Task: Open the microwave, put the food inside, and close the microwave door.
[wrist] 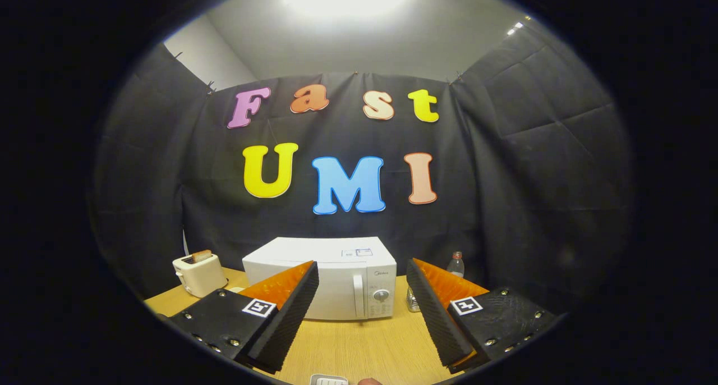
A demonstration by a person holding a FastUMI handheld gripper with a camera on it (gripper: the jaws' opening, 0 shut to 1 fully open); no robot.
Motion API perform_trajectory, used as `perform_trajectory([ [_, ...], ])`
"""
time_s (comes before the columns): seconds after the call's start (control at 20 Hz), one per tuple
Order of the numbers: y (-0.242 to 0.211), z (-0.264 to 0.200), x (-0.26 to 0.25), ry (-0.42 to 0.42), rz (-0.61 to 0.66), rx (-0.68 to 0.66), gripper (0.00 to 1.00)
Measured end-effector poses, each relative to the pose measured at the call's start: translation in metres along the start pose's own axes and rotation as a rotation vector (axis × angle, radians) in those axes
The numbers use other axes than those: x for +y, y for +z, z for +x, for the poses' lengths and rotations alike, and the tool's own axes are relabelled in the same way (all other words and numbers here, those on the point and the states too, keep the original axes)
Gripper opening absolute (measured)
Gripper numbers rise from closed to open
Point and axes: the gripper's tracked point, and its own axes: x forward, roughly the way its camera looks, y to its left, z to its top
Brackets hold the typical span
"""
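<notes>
Start of task, nothing done yet. Tool [362,312] w/ fingers spread wide, holding nothing, hovers over the wooden desk [359,345], well short of the white microwave [322,281]. Microwave sits at the desk's back, beyond and btwn the fingers; door shut, handle [357,302] vertical beside the control panel. Toaster [199,273] w/ bread stands to its left, bottle [457,264] to its right. Food to load can't be identified. Left: open door, load, close.

microwave [336,281]: glossy white casing, looking smooth | table [359,345]: showing matt wood grain | bottle [456,264]: appearing clear plastic | wall [533,166]: hanging matt cloth
</notes>
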Motion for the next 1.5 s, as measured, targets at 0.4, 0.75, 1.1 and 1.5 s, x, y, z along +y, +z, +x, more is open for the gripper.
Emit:
perform_trajectory([
  [0.4, -0.022, 0.071, 0.002, 0.044, 0.026, 0.042, 0.98],
  [0.75, -0.064, 0.133, 0.007, 0.076, 0.019, 0.122, 0.98],
  [1.1, -0.124, 0.188, 0.006, 0.081, -0.037, 0.233, 0.98],
  [1.5, -0.176, 0.225, -0.005, 0.053, -0.021, 0.331, 0.90],
])
